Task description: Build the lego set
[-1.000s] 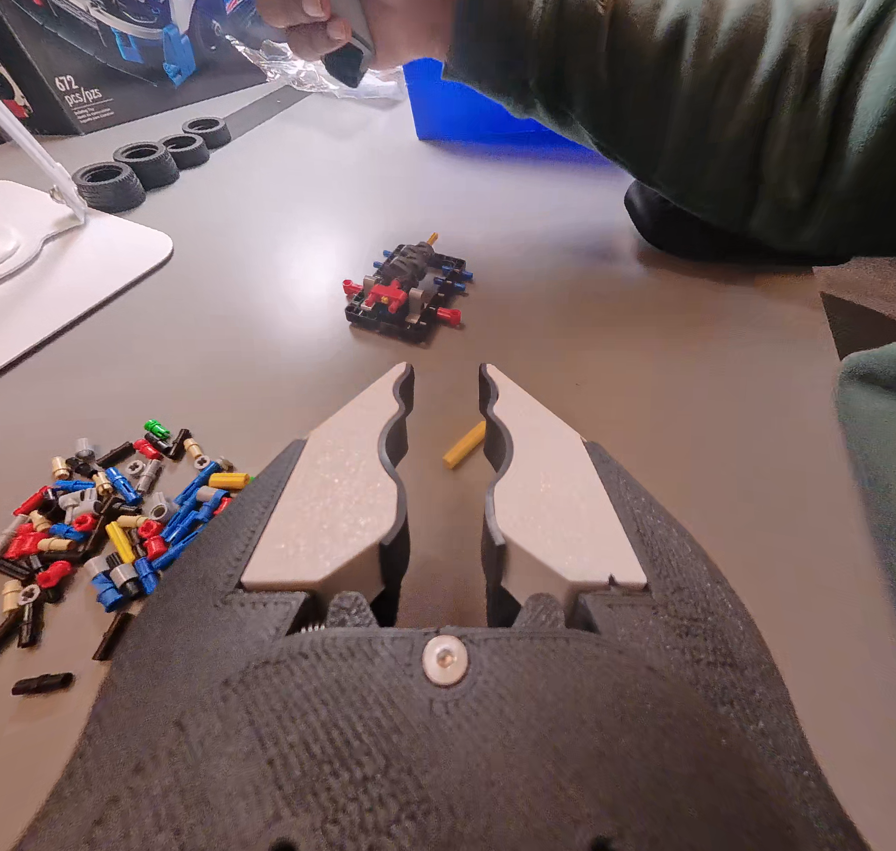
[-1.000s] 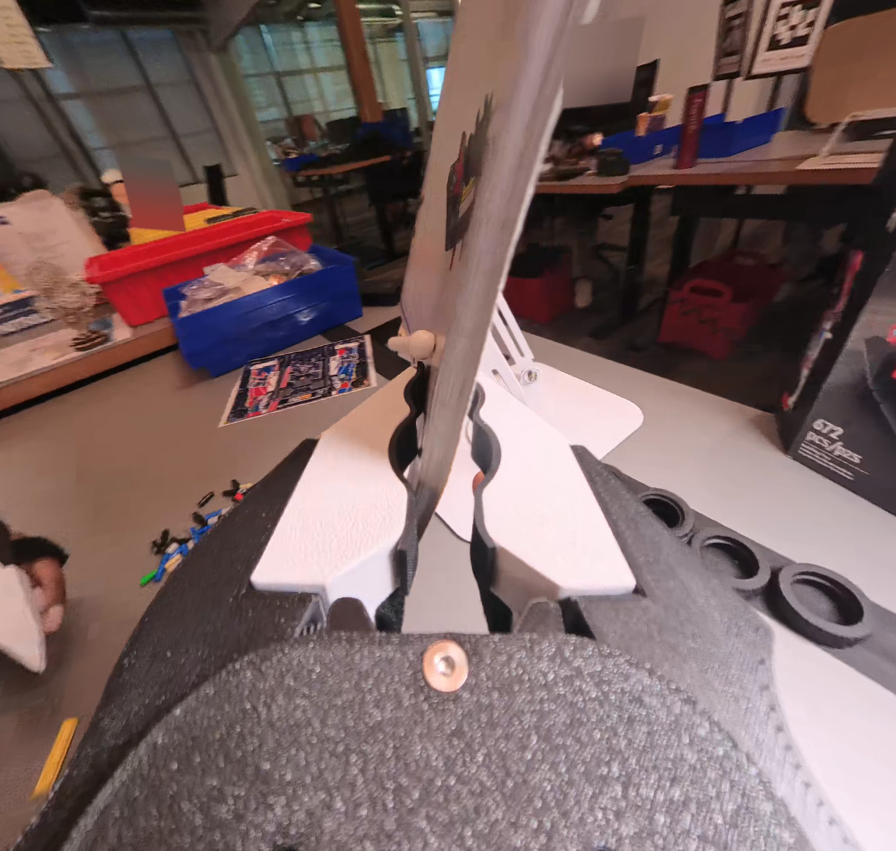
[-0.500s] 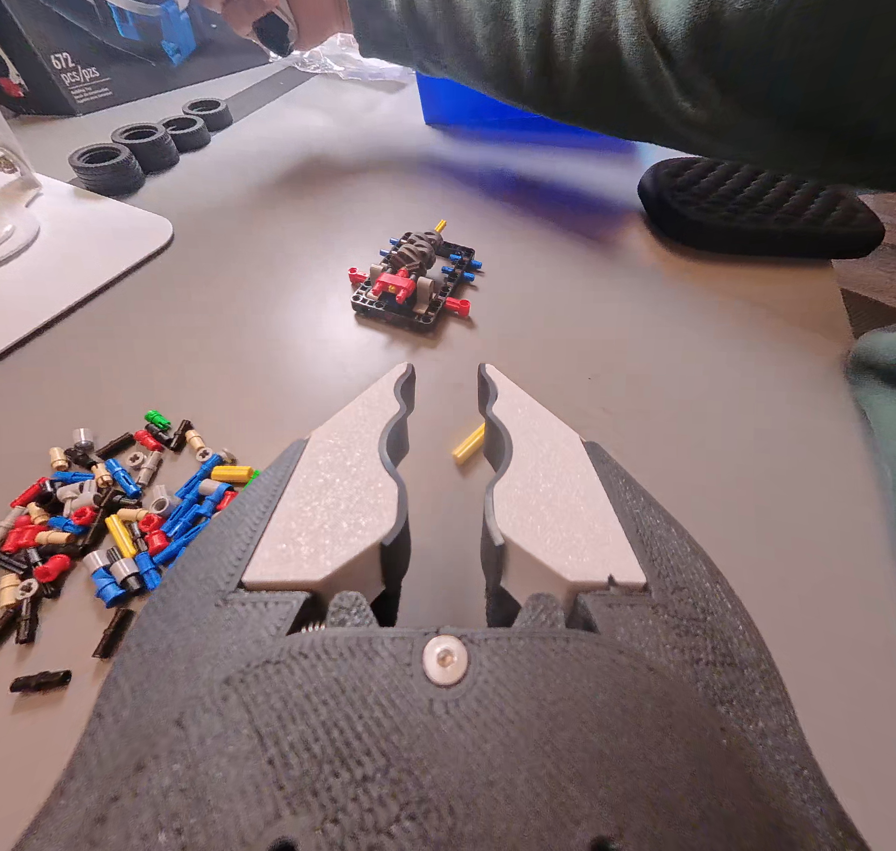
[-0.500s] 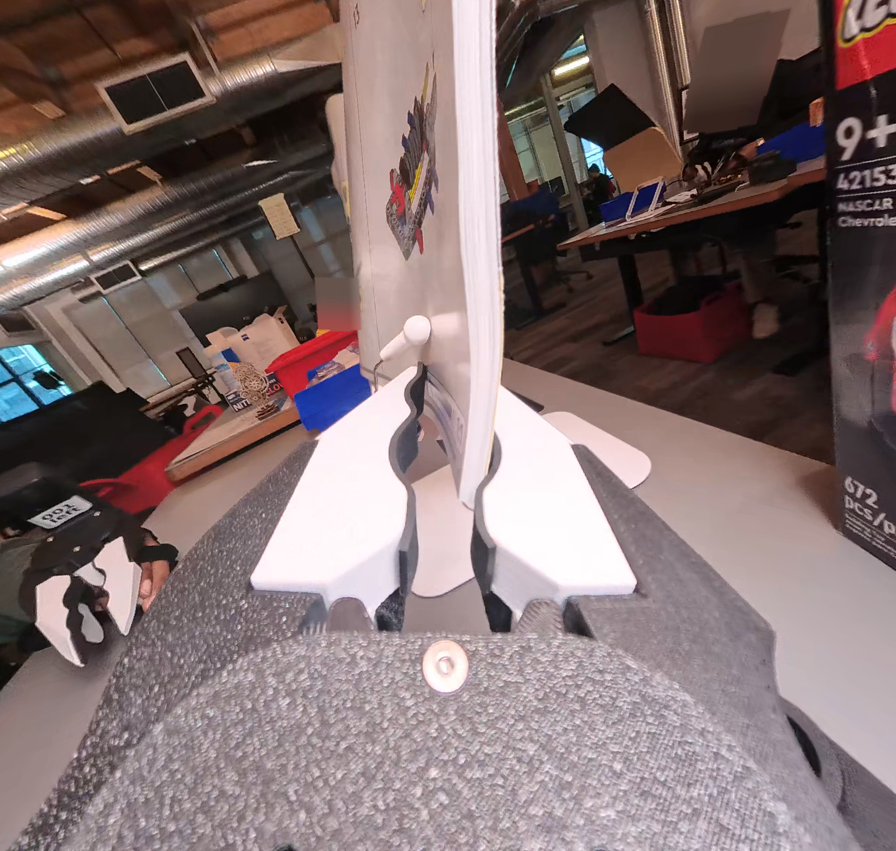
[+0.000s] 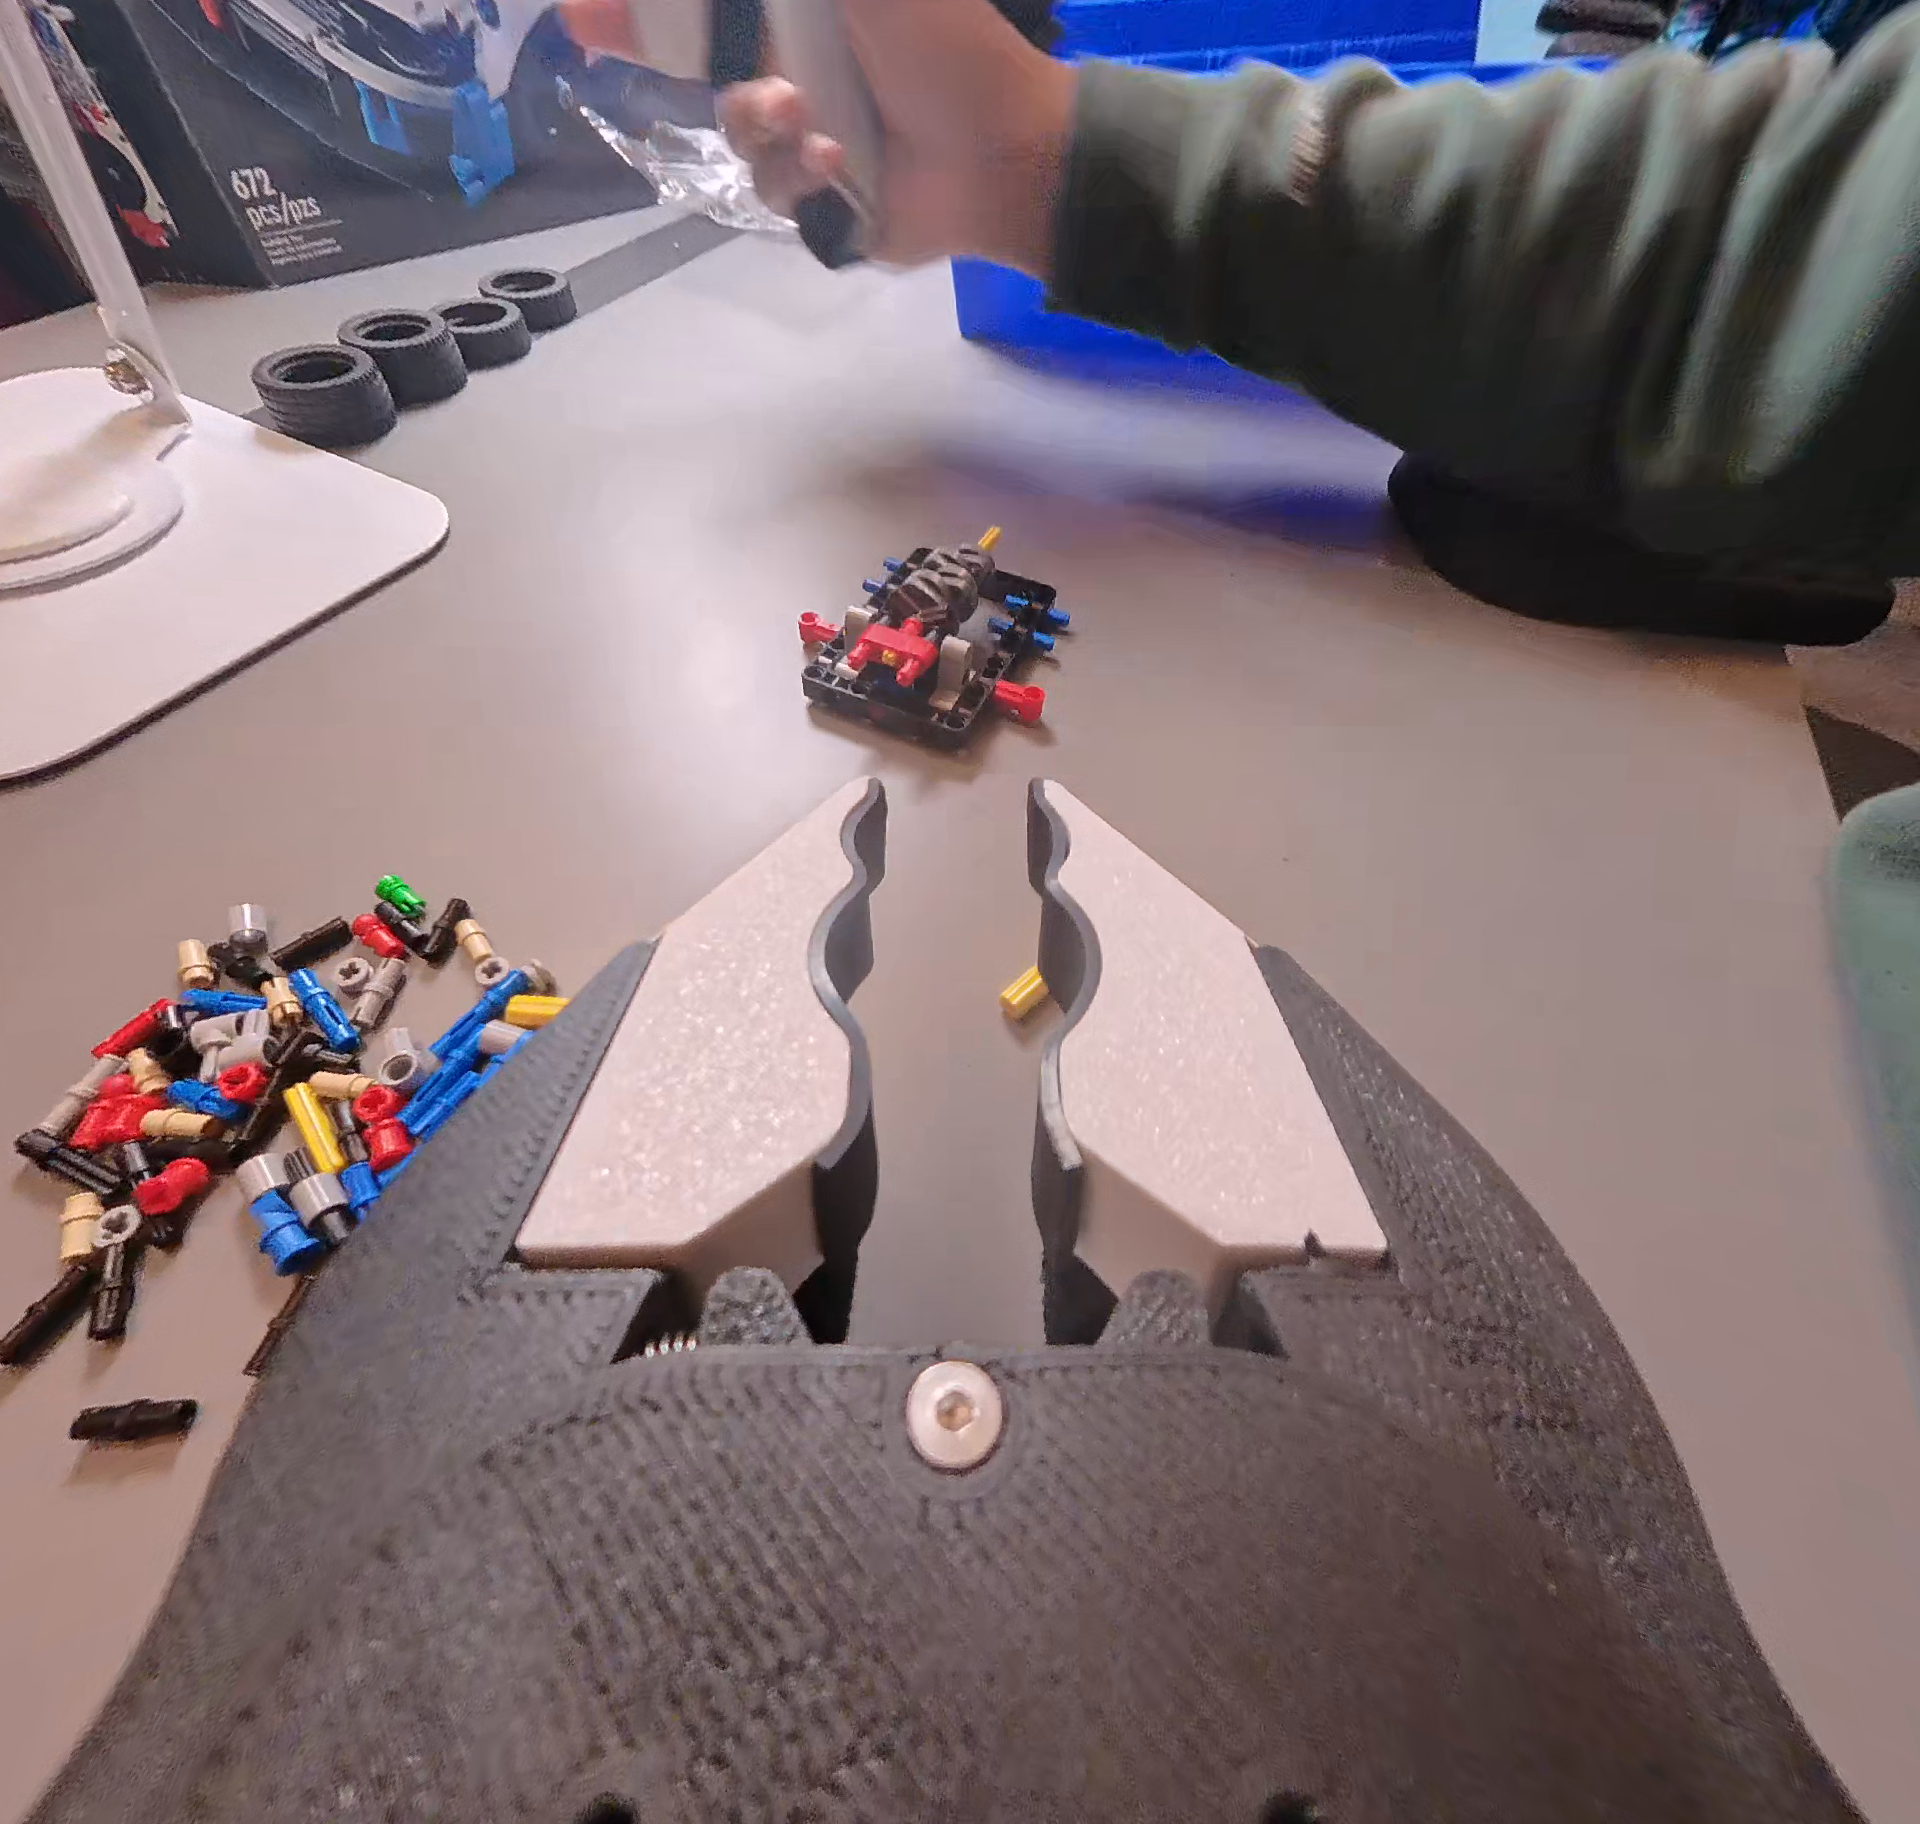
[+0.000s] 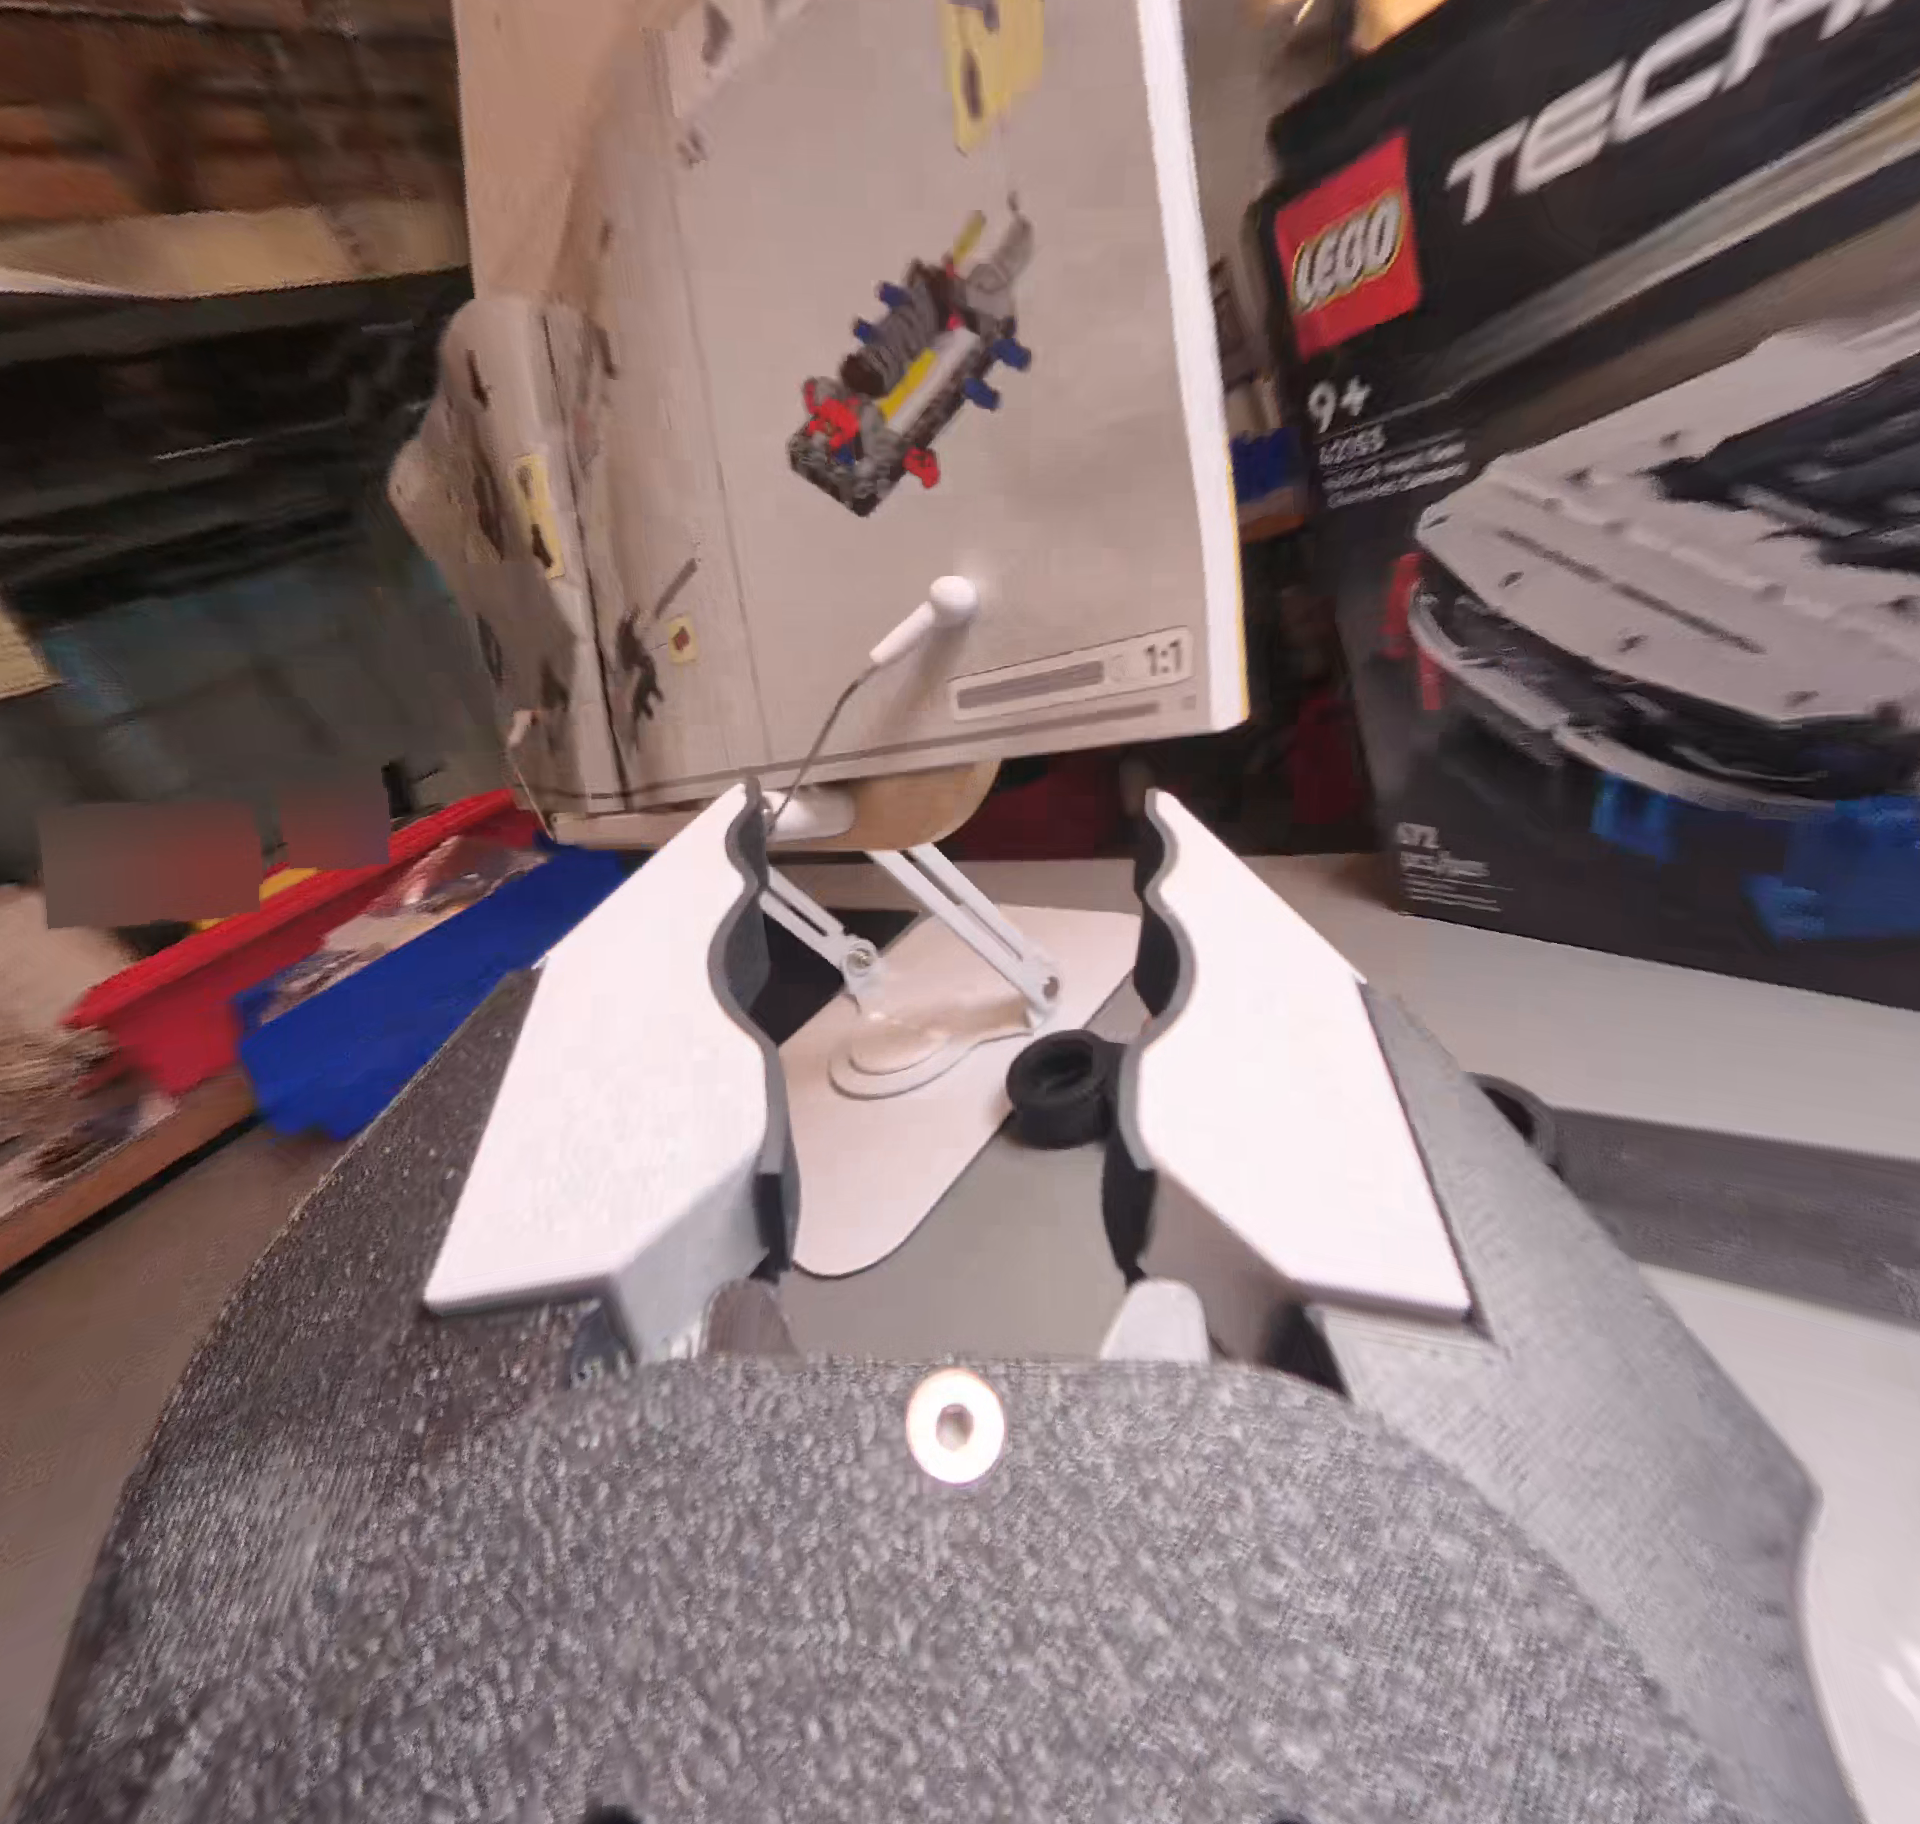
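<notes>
We hold the left gripper [image 5: 956, 808] low over the grey table [image 5: 1403, 943], its fingers spread and holding nothing; the small lego assembly [image 5: 930, 636] sits ahead of the tips, apart from them; a yellow pin [image 5: 1021, 991] lies just beside the right finger's inner edge, partly hidden by it; loose pieces [image 5: 260, 1078] are heaped to the left. Our right gripper [image 6: 945, 813] is spread wide and empty, facing the open instruction booklet [image 6: 883, 372] on its white stand [image 6: 935, 943]; a black tyre [image 6: 1065, 1094] lies near its right finger; the set's box [image 6: 1621, 527] stands to the right.
</notes>
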A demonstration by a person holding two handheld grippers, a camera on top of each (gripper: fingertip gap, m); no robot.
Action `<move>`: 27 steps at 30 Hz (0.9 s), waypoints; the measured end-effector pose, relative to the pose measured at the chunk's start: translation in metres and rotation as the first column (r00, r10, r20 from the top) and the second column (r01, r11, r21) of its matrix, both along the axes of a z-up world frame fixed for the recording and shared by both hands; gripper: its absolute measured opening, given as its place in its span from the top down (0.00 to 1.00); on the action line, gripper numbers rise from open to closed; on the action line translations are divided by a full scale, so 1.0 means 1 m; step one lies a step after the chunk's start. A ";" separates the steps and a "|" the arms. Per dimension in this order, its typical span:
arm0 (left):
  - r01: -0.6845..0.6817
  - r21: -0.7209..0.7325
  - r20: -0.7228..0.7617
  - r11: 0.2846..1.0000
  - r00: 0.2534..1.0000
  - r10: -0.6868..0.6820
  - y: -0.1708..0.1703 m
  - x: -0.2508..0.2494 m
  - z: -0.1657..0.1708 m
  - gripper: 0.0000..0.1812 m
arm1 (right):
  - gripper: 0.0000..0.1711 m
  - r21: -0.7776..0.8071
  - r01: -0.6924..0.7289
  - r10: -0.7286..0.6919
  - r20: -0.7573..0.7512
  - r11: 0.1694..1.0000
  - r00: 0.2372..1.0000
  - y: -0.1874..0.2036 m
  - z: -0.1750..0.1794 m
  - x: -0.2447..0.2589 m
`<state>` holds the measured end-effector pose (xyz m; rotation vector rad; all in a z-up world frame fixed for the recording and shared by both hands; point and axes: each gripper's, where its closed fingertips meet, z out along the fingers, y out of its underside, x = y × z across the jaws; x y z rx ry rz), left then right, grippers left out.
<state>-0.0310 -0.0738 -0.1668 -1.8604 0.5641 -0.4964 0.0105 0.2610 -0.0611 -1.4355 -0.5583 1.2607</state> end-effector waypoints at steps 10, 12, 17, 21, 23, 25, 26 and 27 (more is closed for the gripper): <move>0.008 0.008 -0.019 1.000 1.000 -0.008 -0.002 0.003 0.001 0.86 | 0.59 0.391 -0.002 -0.291 0.687 0.920 0.665 -0.200 0.008 0.185; 0.014 0.009 -0.022 1.000 1.000 -0.014 -0.002 0.006 0.001 0.86 | 0.60 0.453 0.087 -0.432 0.749 0.887 0.502 -0.194 0.010 0.259; 0.026 0.005 -0.007 1.000 1.000 -0.026 -0.001 0.016 0.004 0.85 | 0.53 0.235 0.148 -0.277 0.839 0.961 0.469 -0.195 -0.061 0.343; 0.026 0.001 0.026 1.000 0.999 -0.026 0.001 0.030 0.012 0.85 | 0.99 0.303 0.208 -0.366 0.806 0.930 0.464 -0.179 -0.082 0.319; 0.023 0.001 0.035 1.000 0.999 -0.023 0.005 0.040 0.018 0.85 | 0.96 0.339 0.184 -0.386 0.824 0.922 0.414 -0.181 -0.086 0.290; 0.035 -0.005 0.067 0.999 0.997 -0.035 0.012 0.059 0.026 0.85 | 0.96 0.305 0.201 -0.364 0.825 0.931 0.432 -0.182 -0.093 0.258; 0.046 -0.010 0.088 0.999 0.995 -0.045 0.016 0.070 0.031 0.85 | 0.95 0.307 0.206 -0.367 0.827 0.929 0.426 -0.183 -0.096 0.245; 0.058 -0.019 0.098 0.998 0.994 -0.056 0.021 0.082 0.033 0.85 | 0.95 0.324 0.211 -0.385 0.818 0.922 0.427 -0.183 -0.096 0.231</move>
